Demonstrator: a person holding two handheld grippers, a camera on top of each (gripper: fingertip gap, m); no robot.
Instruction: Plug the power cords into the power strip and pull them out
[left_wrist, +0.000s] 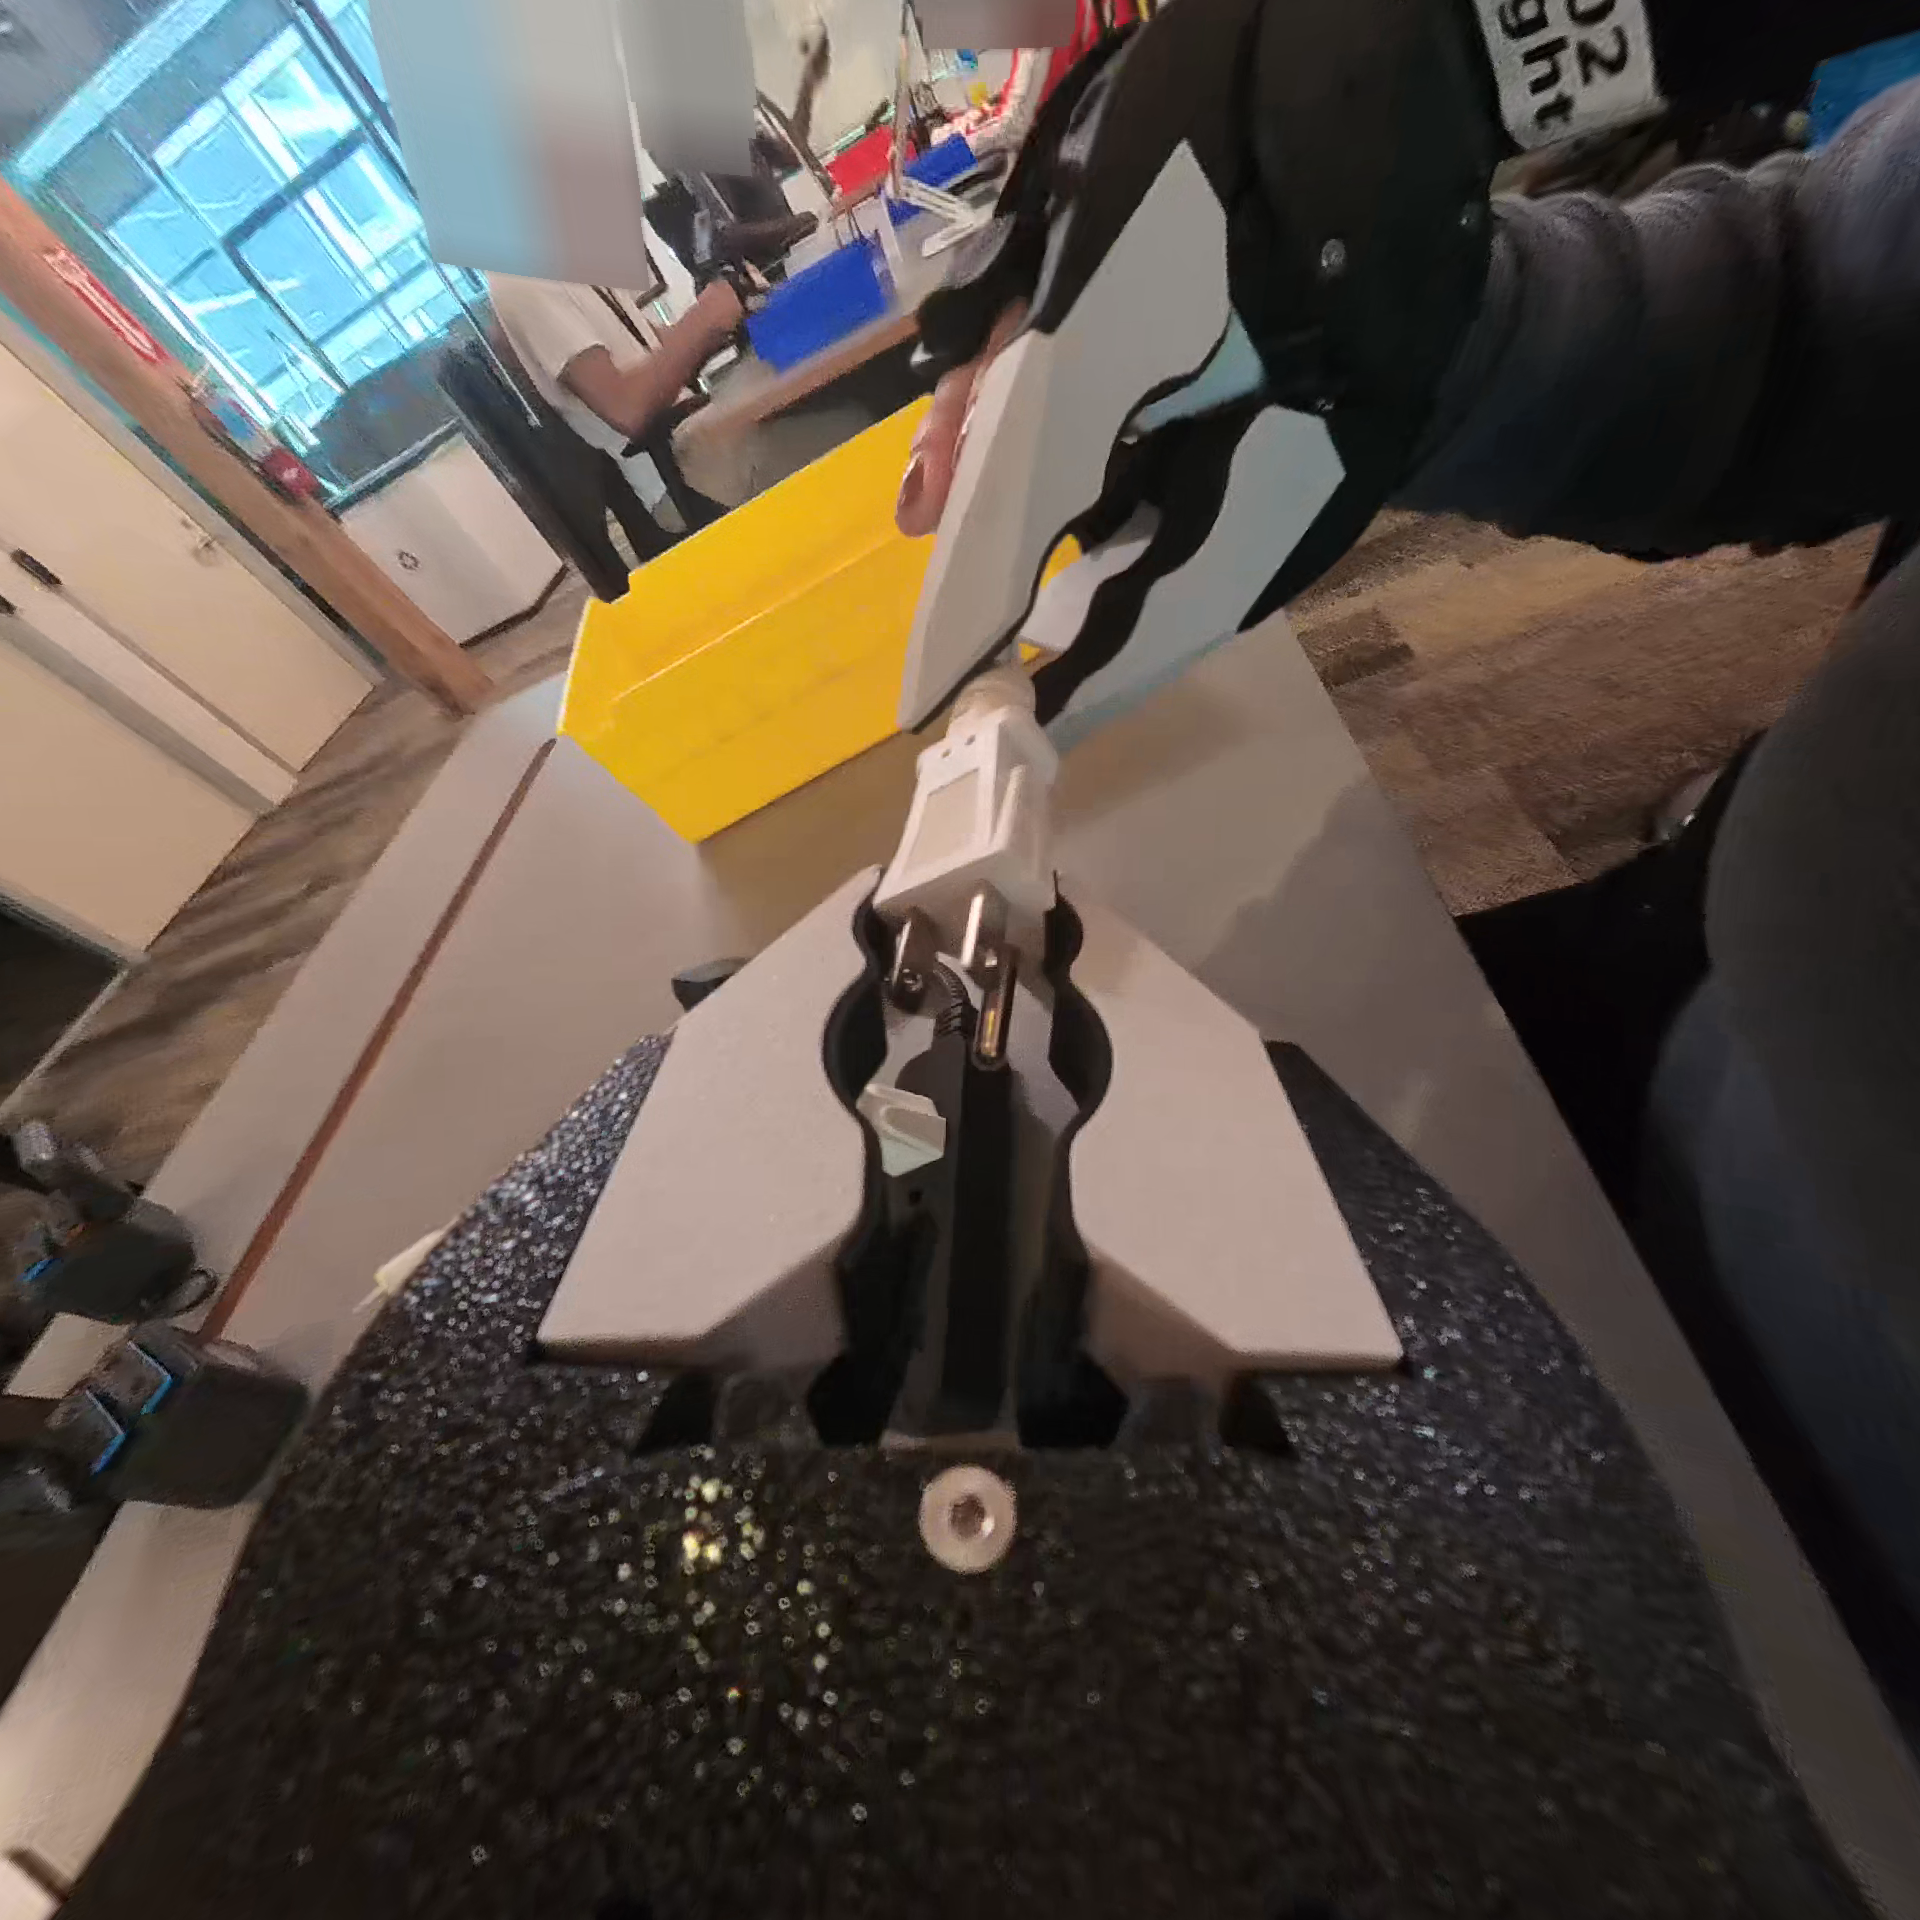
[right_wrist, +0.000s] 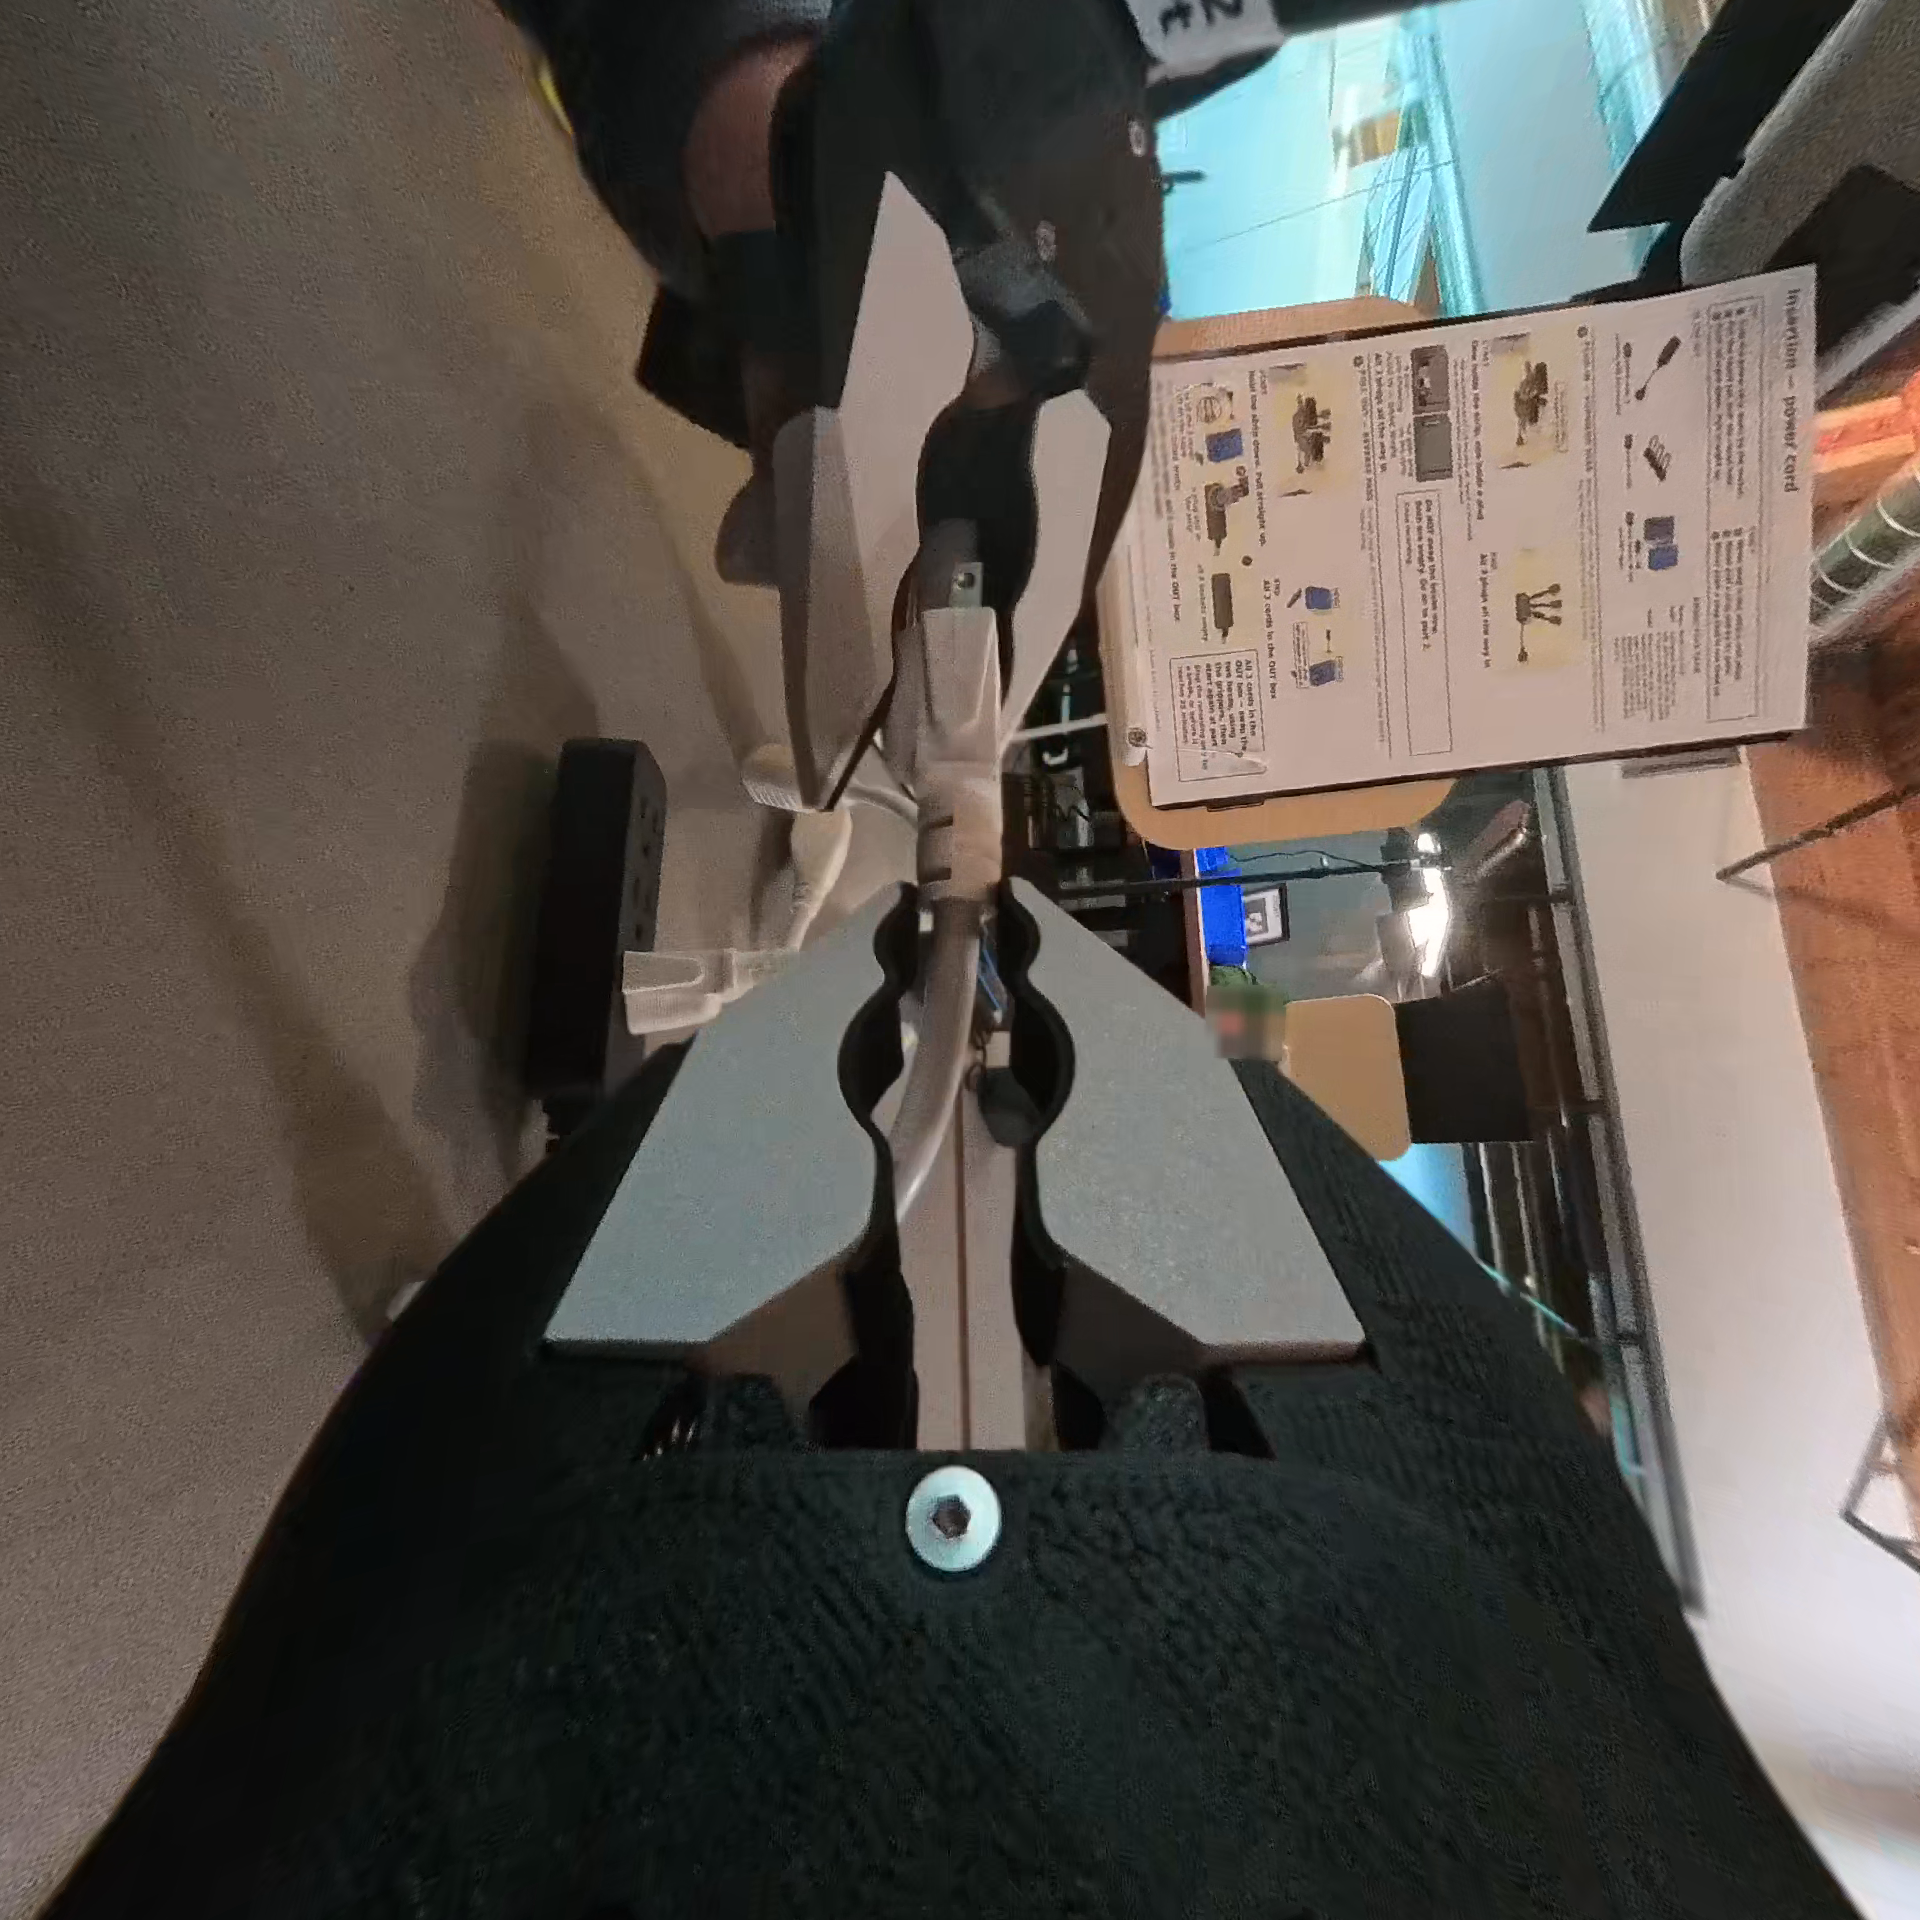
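Two grippers meet on one white power plug (left_wrist: 971, 831), held in the air between them. The left gripper (left_wrist: 961, 914) is clenched on the plug's pronged end: its tips pinch the front of the plug body, and the metal prongs (left_wrist: 982, 971) point back into the gap between its fingers, towards its own camera. The right gripper (right_wrist: 961, 894) is clamped on the white cord (right_wrist: 935, 1049) just behind the plug's strain relief, so the cord runs back between its fingers and the plug sticks out ahead of its tips.

So the plug's long axis lies roughly in line with both grippers, prongs towards the left one, cord towards the right one. This looks like a regrasp or hand-over to set the plug's heading.

A black power strip (right_wrist: 603, 883) lies on the beige tabletop (right_wrist: 260, 623) off to the left of the right gripper's tips, with another white plug (right_wrist: 681, 987) resting against it. The strip is not visible from the left wrist; a yellow bin (left_wrist: 748, 665) sits beyond the plug there. Judged from this, the prongs must be turned to face the strip's sockets before insertion.
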